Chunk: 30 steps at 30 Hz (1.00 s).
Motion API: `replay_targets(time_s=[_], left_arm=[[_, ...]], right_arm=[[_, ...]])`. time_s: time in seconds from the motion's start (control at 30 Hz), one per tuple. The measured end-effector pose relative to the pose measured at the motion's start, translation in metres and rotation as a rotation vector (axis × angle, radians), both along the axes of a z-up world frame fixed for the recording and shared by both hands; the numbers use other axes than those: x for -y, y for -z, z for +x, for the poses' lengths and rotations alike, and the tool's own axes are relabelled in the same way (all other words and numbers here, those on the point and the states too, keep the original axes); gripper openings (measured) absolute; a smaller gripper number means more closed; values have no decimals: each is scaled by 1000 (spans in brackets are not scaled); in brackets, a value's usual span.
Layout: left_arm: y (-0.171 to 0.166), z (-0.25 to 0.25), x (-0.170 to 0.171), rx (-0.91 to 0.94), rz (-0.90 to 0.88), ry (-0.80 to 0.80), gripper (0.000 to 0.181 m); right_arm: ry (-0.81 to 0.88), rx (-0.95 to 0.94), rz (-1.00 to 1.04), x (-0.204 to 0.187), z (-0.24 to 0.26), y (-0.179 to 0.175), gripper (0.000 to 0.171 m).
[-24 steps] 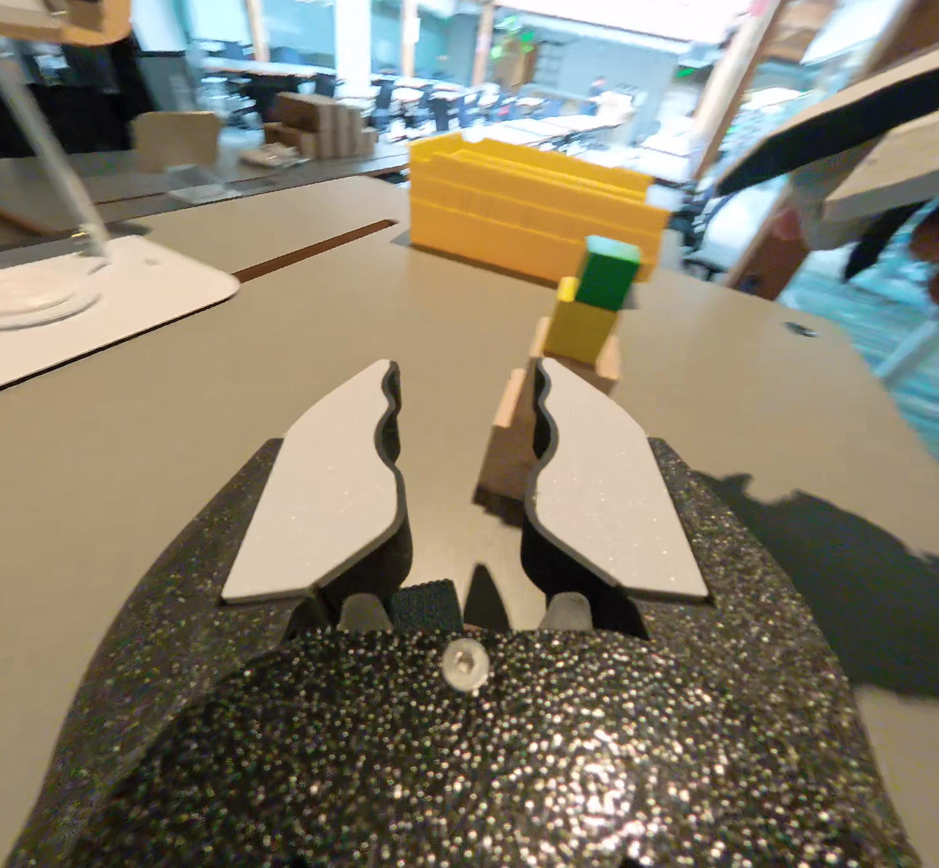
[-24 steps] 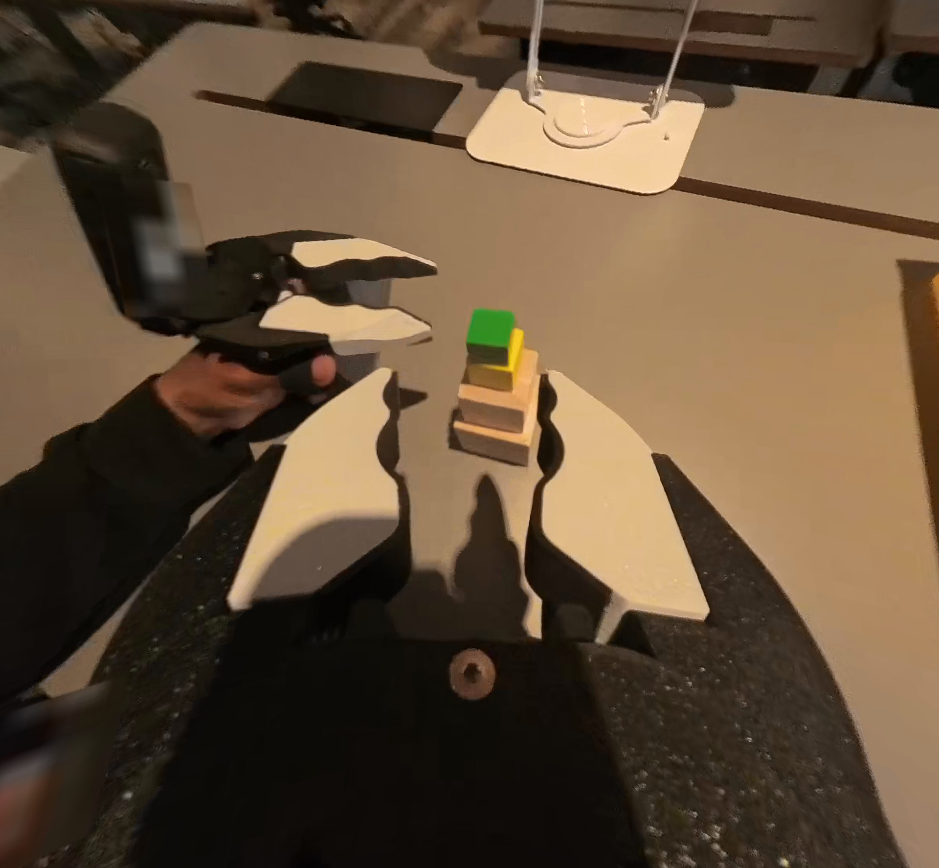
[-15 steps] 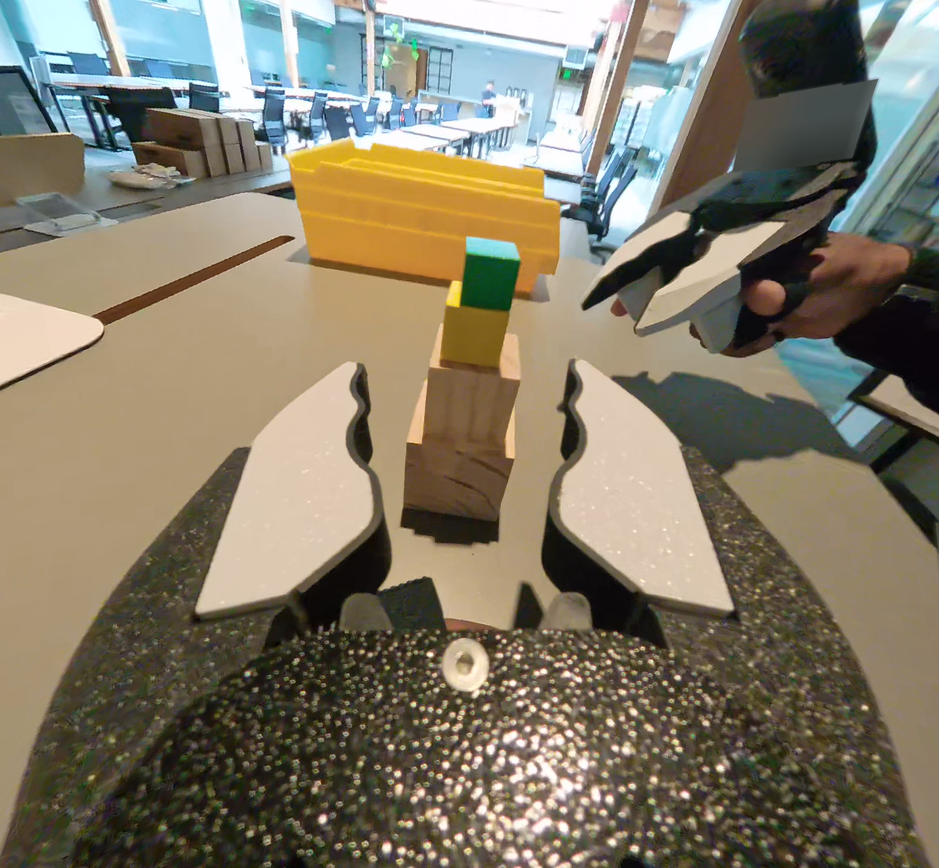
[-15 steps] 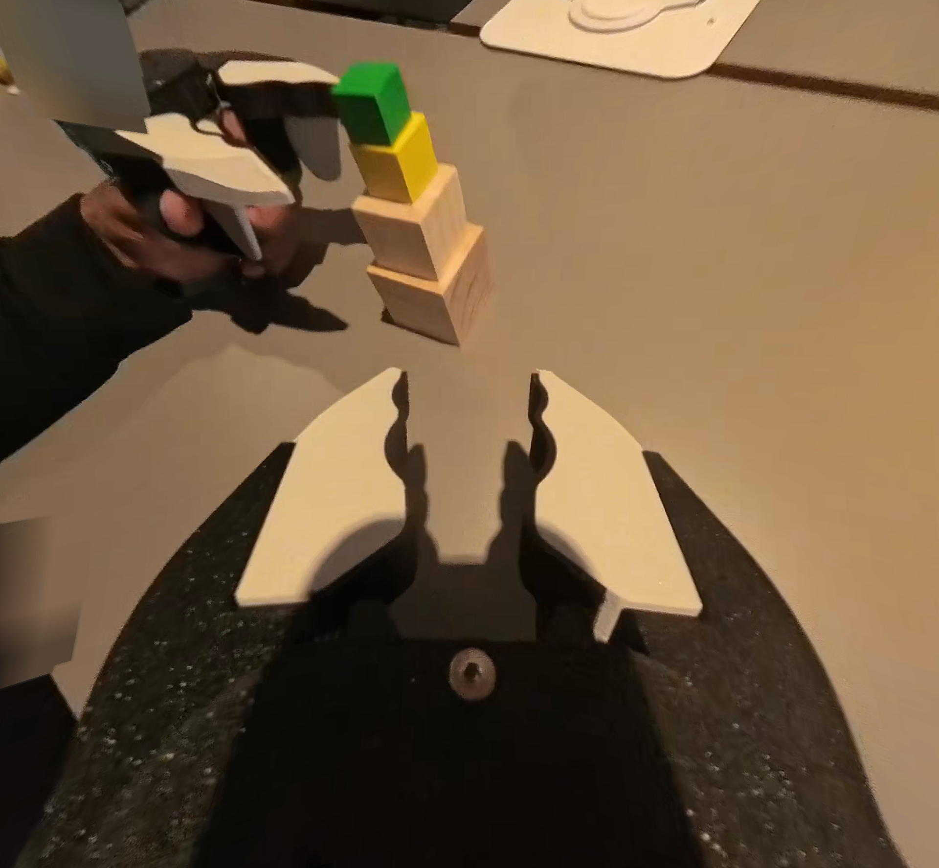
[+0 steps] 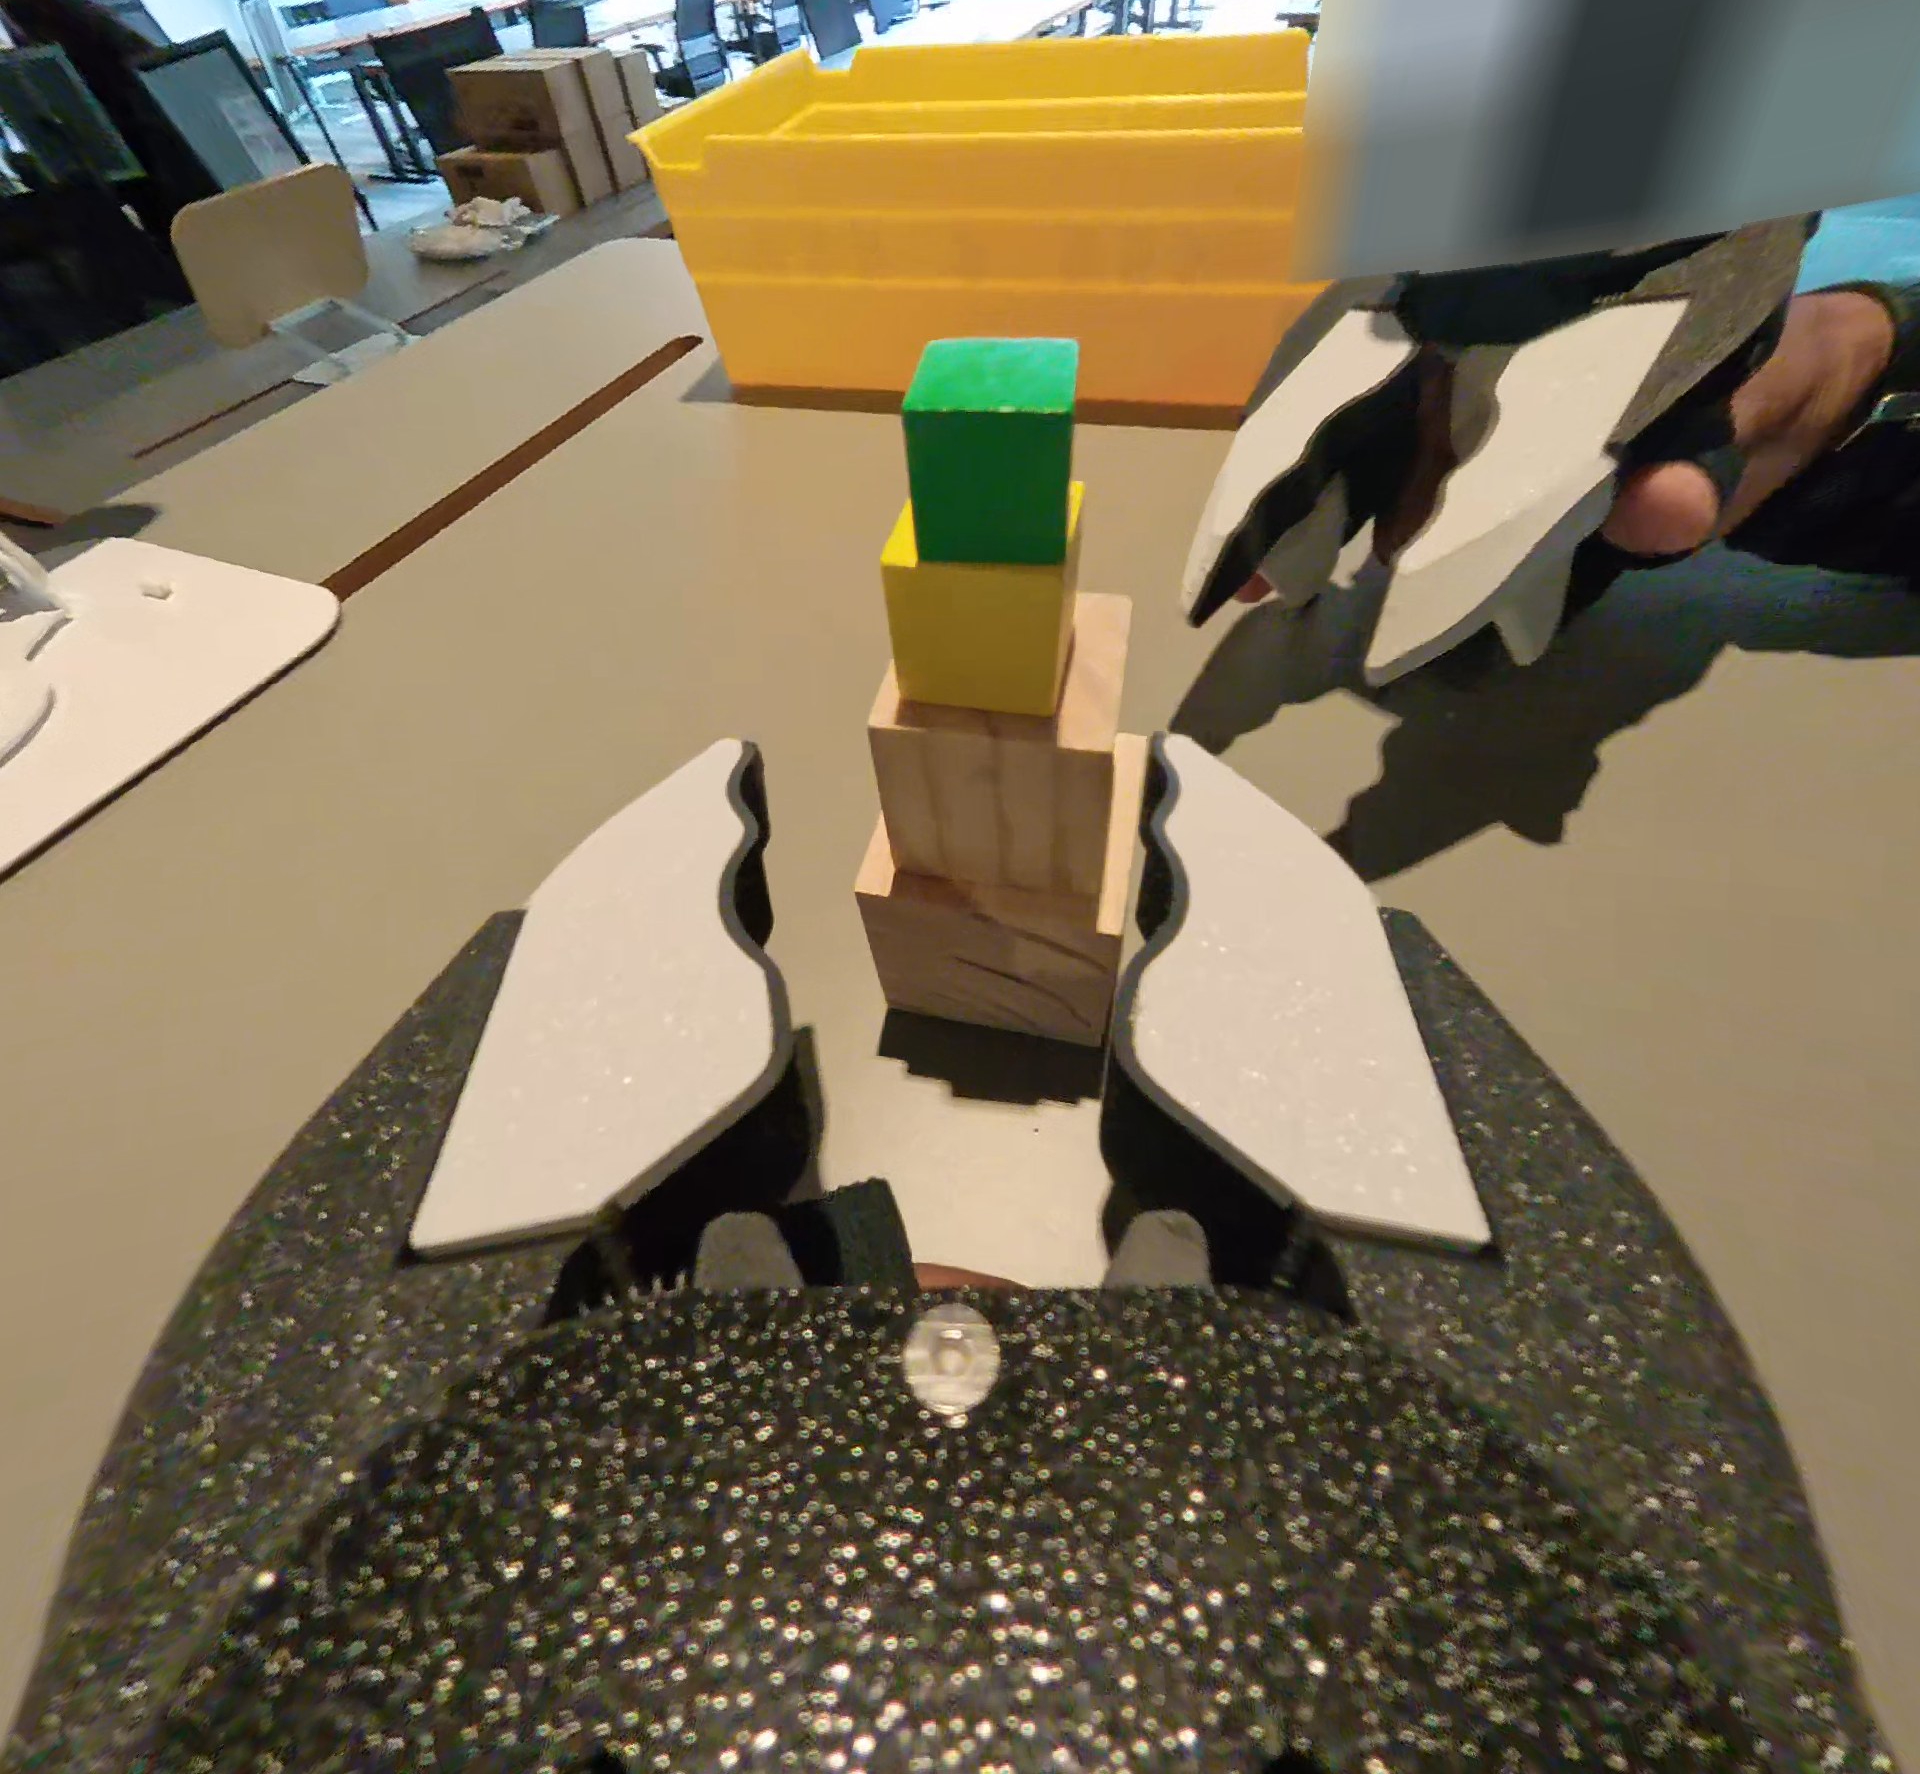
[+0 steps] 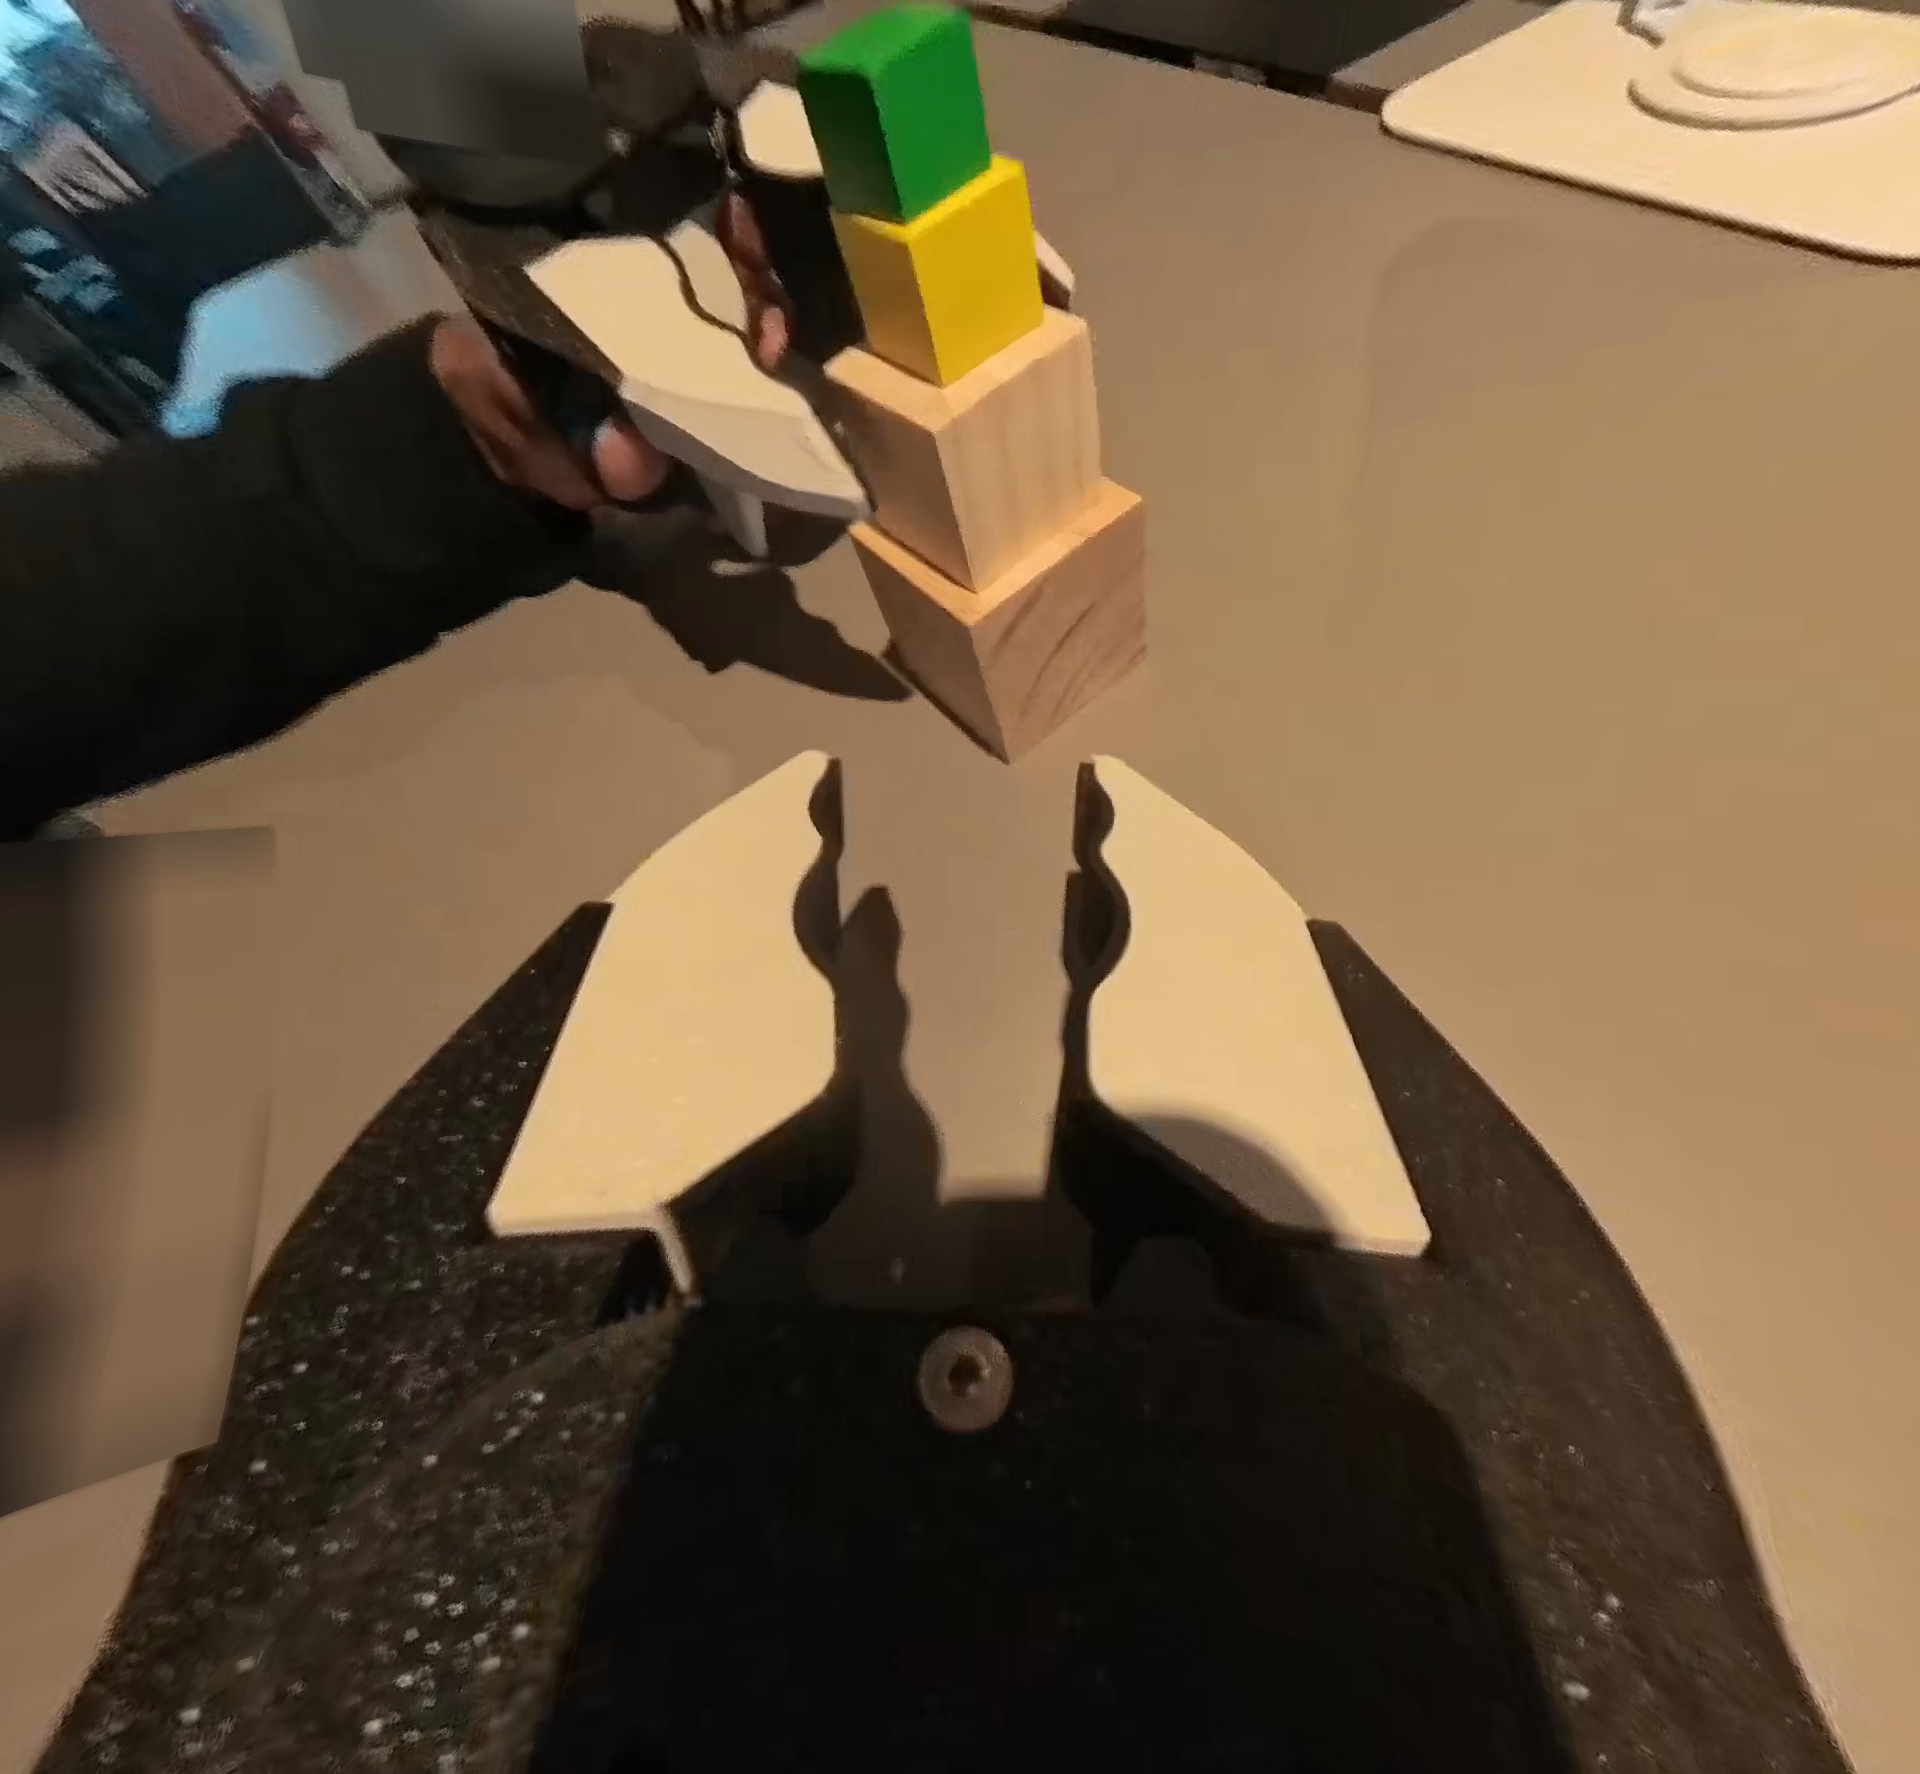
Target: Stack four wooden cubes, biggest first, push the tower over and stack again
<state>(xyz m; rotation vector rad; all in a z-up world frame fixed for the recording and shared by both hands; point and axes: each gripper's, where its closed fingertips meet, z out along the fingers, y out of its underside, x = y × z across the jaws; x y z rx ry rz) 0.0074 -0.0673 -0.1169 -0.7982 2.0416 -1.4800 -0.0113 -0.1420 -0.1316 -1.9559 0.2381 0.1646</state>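
Both grippers have closed in on the tower since half a second ago: the left gripper (image 5: pixel 951 903) now has the lowest block between its fingertips, where before the stack stood just ahead of them, and the right gripper (image 6: pixel 956 877) has drawn closer, the tower looming larger in its view. Four cubes stand stacked on the grey table (image 5: pixel 416 789): the biggest plain wooden cube (image 5: pixel 987 955) at the bottom, a smaller plain wooden cube (image 5: pixel 992 789) on it, then the yellow cube (image 5: pixel 977 628), and the green cube (image 5: pixel 987 457) on top. Each sits a little off-centre or turned on the one below, yet the tower is upright. The left gripper's tongs are apart, one on either side of the bottom cube; the right-hand finger is close against the cube's side, but whether it touches cannot be told, and a gap shows on the left. The right gripper's tongs are also apart with nothing between them, their tips just short of the bottom cube's near corner in the right wrist view. Far behind the tower lies a stack of yellow bins (image 5: pixel 987 197), and a white base plate (image 5: pixel 135 685) rests on the table to the left.
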Motion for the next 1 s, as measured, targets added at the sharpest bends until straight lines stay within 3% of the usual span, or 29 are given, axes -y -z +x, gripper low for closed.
replay_targets(time_s=[0.17,0.33,0.4,0.47,0.57,0.6,0.73,0.83,1.0], left_arm=[[-3,2,-6,13,-13,-68,65],[-15,-20,-4,56,-95,-31,62],[-24,-24,-15,87,-158,-87,57],[-36,-15,-48,148,-238,-306,37],[-32,-7,-123,118,-400,-861,0],[-24,-9,-129,70,-413,-966,0],[-5,-2,-89,-15,-128,-990,0],[0,-2,-71,-26,-44,-986,0],[1,6,-18,-57,125,-793,0]], right_arm=[[16,-107,137,7,8,-15,38],[-37,-101,139,7,0,-15,38],[-35,-96,142,7,1,-16,37],[-10,-96,162,9,4,-18,35],[79,-85,165,12,15,-18,30],[108,-80,162,13,18,-18,29],[176,-53,173,19,24,-20,25],[207,-57,188,30,24,-23,23],[269,-45,236,65,30,-29,22]])
